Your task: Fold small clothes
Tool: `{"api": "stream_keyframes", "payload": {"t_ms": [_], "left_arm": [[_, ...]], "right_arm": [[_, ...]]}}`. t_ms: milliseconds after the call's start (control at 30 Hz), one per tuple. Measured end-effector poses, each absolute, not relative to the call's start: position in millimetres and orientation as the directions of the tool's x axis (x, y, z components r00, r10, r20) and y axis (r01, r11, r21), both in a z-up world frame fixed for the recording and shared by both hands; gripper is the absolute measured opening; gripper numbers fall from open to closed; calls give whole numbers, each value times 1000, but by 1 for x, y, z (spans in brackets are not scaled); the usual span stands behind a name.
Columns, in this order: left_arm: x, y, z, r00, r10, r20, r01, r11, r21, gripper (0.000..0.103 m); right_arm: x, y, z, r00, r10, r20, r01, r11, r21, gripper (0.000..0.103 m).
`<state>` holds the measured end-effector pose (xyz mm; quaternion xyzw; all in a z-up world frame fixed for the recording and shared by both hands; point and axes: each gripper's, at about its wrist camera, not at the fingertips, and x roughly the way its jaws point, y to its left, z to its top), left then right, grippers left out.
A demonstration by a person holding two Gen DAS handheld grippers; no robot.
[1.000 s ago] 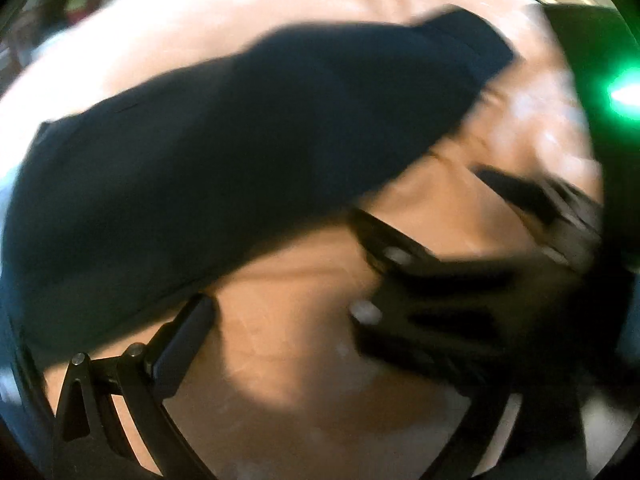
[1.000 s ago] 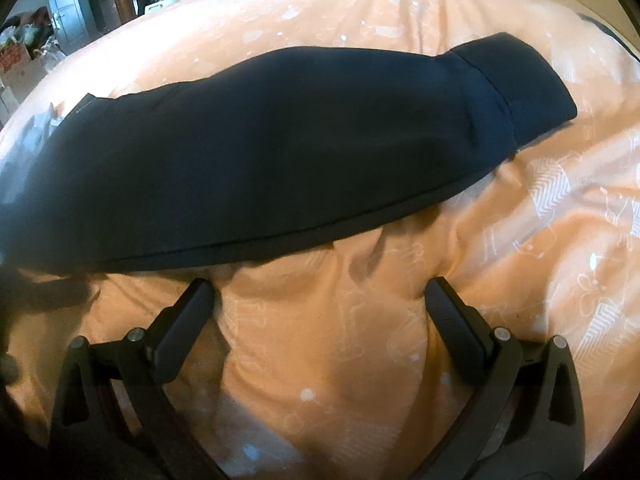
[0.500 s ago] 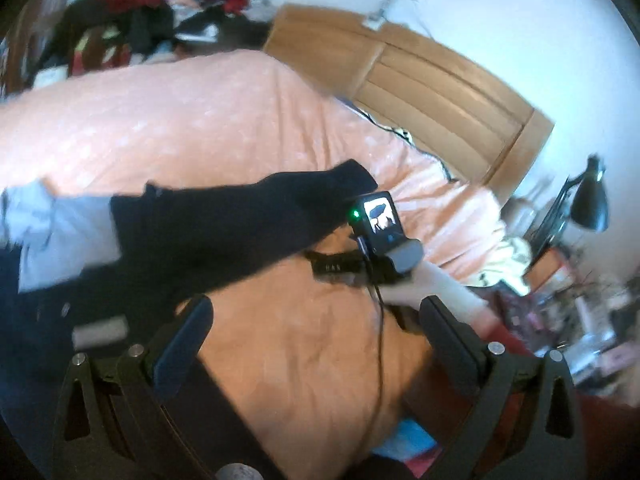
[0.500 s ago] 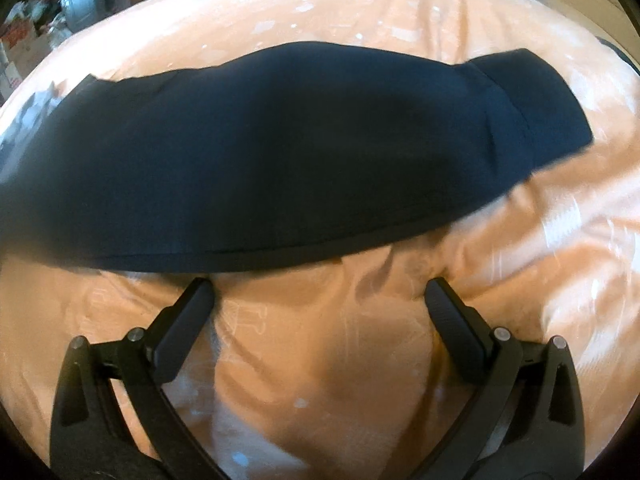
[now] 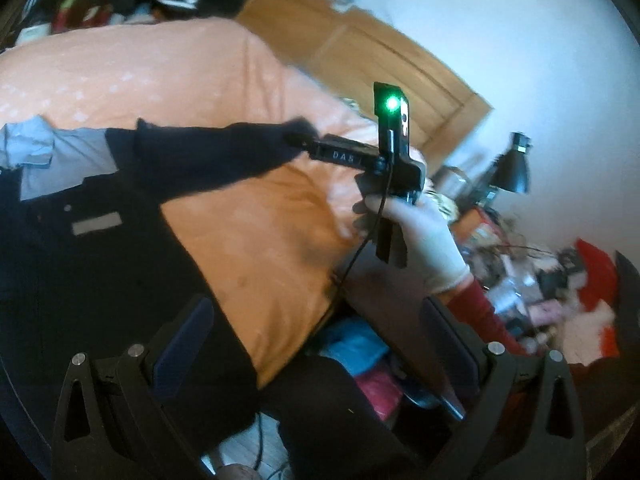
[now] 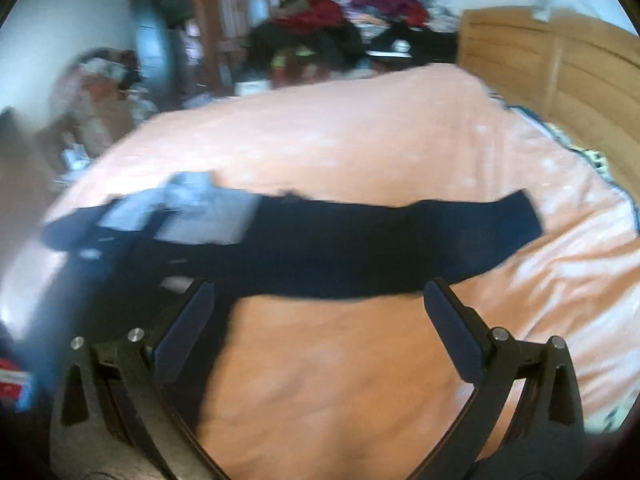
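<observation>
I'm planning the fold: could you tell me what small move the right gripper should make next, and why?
Probably ease the right gripper forward to the dark garment's near hem: its jaws stand open and empty, and the garment lies stretched flat across the orange bedspread.

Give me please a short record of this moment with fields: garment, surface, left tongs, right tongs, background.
garment: dark navy sleeve of a garment, stretched across the bed; grey lining shows at one end
surface: orange bedspread
left tongs: left tongs open, holding nothing, off the bed's edge
right tongs: right tongs open and empty above the bedspread, near the sleeve's edge
background: wooden headboard, black desk lamp, clothes pile
</observation>
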<state>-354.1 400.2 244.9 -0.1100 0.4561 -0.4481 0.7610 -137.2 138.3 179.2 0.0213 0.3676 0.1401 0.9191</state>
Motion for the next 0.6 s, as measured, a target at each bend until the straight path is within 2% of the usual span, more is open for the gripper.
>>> {"api": "stream_keyframes", "payload": {"t_ms": [233,400,500,600], "left_arm": [[-373,458,264,267,-785,-559,562,598,-572,103],[-373,534,279,450,-703,-551,487,710,-509,103],[-364,588,288,609,-554,-568,374,832,-410,103],[-342,634,282,758,-290,-585,215,957,-196,103]], "right_arm": [[-203,207,179,598,431,-676,-377,895,237,103],[-213,237,192,564,540,-625,-447,836,318,103],[-202,258,197,562,556,-612,-474,823,313,103],[-175,279,184,563,532,-633,-451,839,305,103]]}}
